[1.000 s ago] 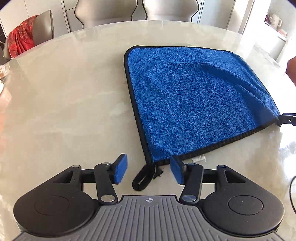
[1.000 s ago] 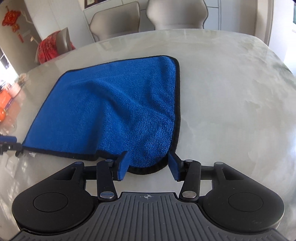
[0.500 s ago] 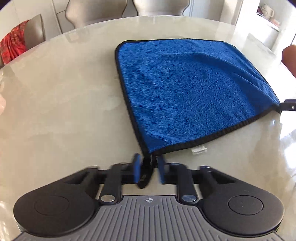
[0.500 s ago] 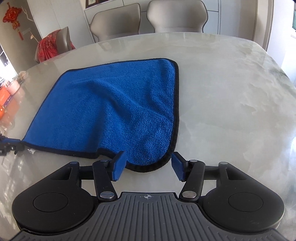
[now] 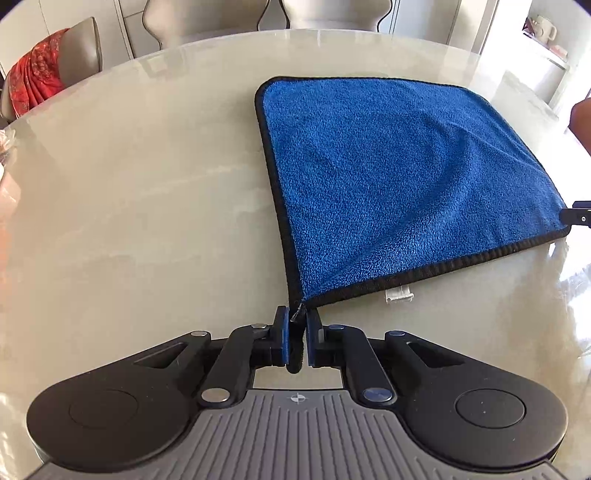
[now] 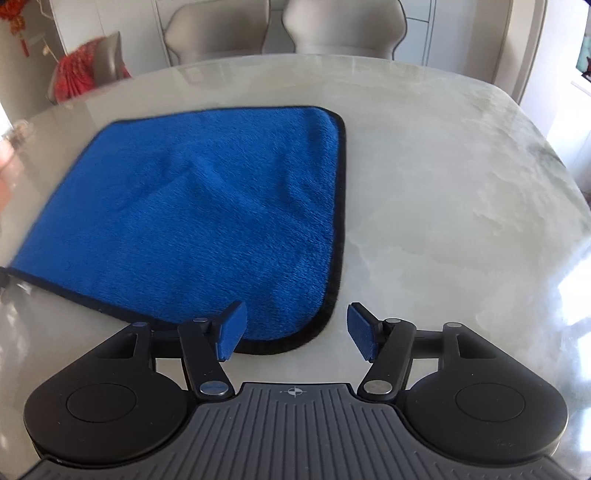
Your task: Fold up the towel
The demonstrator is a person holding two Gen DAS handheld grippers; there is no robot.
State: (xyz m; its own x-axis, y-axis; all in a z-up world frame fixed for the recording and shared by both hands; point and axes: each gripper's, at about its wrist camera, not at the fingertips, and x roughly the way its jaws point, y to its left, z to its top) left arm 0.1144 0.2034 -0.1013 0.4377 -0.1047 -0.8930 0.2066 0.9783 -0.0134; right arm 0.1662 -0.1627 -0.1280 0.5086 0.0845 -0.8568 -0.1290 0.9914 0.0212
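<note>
A blue towel (image 5: 399,184) with black edging lies spread on the pale marble table (image 5: 129,221). My left gripper (image 5: 297,325) is shut on the towel's near left corner, at its black loop; the corner is pinched between the blue pads. In the right wrist view the same towel (image 6: 207,221) lies flat with soft wrinkles. My right gripper (image 6: 295,328) has its jaws opening wide around the towel's near right corner, and the pads do not press on it. A bit of the right gripper (image 5: 578,216) shows at the towel's far right corner in the left wrist view.
A small white label (image 5: 399,294) sticks out from under the towel's near edge. Beige chairs (image 6: 340,29) stand at the table's far side, one draped with a red cloth (image 5: 35,86). The table's rim curves round at the back.
My left gripper closed on the towel's near left corner and loop. My right gripper's jaws spread wider around the near right corner, which now lies flatter on the table.
</note>
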